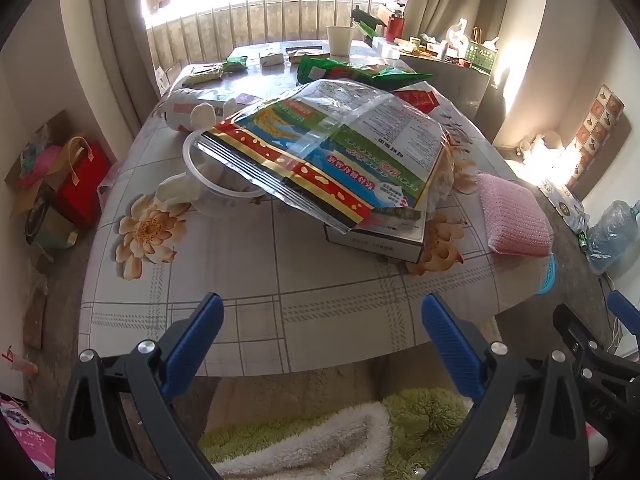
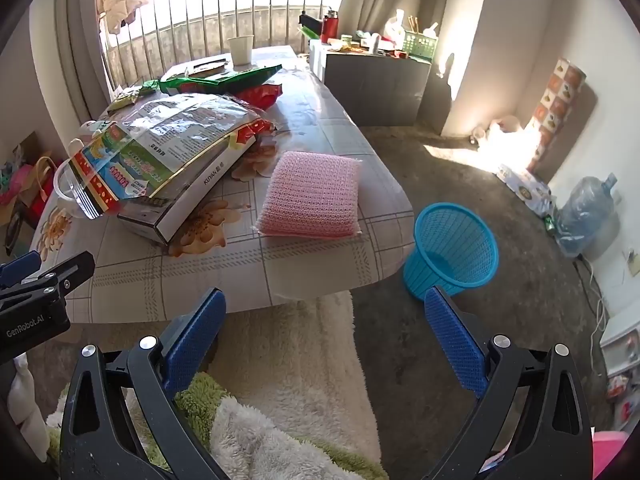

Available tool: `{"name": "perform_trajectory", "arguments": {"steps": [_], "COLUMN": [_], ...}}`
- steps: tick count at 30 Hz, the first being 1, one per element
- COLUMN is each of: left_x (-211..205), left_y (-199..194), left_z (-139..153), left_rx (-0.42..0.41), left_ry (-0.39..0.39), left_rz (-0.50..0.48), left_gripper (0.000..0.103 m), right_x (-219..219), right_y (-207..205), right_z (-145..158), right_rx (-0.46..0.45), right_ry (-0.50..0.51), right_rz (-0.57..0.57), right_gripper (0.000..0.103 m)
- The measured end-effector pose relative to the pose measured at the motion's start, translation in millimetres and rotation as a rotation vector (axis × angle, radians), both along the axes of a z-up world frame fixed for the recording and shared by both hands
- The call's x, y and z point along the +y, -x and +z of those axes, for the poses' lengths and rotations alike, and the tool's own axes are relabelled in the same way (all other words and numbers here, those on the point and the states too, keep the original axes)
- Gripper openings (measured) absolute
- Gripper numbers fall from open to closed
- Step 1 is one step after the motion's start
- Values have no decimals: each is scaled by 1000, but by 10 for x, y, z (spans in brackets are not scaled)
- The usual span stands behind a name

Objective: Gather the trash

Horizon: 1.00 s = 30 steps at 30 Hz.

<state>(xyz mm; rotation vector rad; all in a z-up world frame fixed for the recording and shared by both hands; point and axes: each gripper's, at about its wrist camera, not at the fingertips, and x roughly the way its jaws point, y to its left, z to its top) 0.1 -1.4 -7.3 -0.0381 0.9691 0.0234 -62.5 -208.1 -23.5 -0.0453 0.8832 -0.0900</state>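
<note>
A large colourful empty plastic bag lies on the table over a flat white box and a clear plastic bowl; it also shows in the right wrist view. A blue mesh waste basket stands on the floor by the table's right corner. A pink pad lies near the table's right edge. Green and red wrappers lie further back. My left gripper is open and empty at the table's near edge. My right gripper is open and empty, low, between table and basket.
A paper cup and small packets sit at the table's far end. A floral tablecloth covers the table. A fluffy rug lies below. A red bag stands on the floor left; a water jug stands right.
</note>
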Motion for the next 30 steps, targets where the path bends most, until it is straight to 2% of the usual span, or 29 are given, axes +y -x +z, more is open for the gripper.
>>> {"name": "perform_trajectory", "arguments": {"steps": [30], "left_x": [-8], "left_y": [-11], "left_z": [15], "left_rx": [3], "left_ry": [1], "left_rz": [0], "left_gripper": [97], "right_x": [7], "right_y": [-14], "right_z": [-14], "right_rx": [-1], "right_ry": [0], "right_rz": [0], "right_gripper": [95]}}
